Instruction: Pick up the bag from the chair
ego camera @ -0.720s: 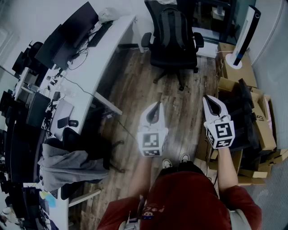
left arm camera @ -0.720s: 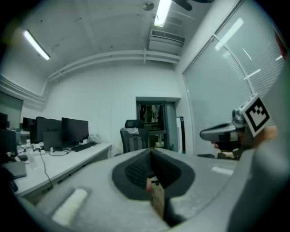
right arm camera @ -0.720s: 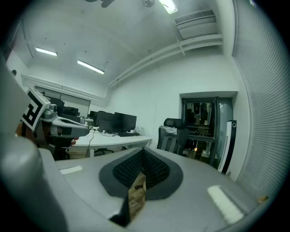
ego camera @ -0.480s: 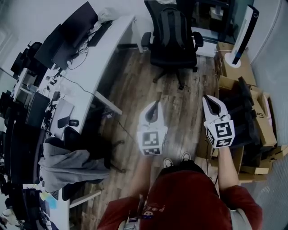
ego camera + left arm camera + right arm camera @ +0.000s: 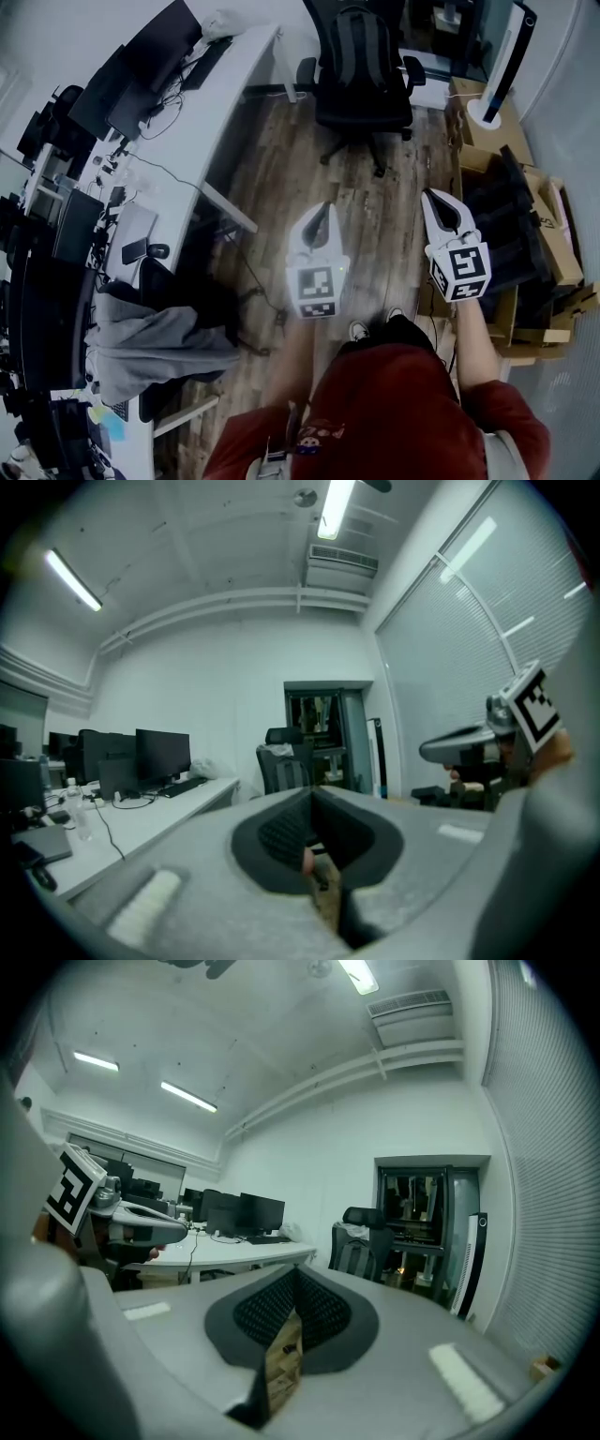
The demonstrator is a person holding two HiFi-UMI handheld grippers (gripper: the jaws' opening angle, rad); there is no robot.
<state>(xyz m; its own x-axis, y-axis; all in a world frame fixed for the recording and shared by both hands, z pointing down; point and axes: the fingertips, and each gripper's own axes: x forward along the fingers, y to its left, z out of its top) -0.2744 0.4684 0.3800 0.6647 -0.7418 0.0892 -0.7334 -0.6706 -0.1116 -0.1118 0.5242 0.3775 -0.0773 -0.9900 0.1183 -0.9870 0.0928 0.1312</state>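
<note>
Bag (image 5: 360, 45): dark backpack, standing upright on the black office chair (image 5: 307, 73), leaning on its backrest, top near the chair's upper edge. The chair stands at the far end of the wooden floor (image 5: 281, 187). White desk (image 5: 220, 103) just beside the chair on one side, cardboard boxes (image 5: 487, 131) near it on the other.

Handling, my guess: soft fabric, likely to sag and fold once lifted. Not slippery, nothing fragile on the outside. Weight depends on what's inside, so I can't tell. Best hold is probably a top loop or a shoulder strap high on the chair; the flat front panel gives narrow jaws little to bite. The loop itself is too small to make out.

Left gripper (image 5: 322, 217): fingers pressed together, nothing between them. Right gripper (image 5: 439, 208): same, closed and empty. Both point toward the chair, well apart from it, touching nothing. They would have to spread before any grab.
</note>
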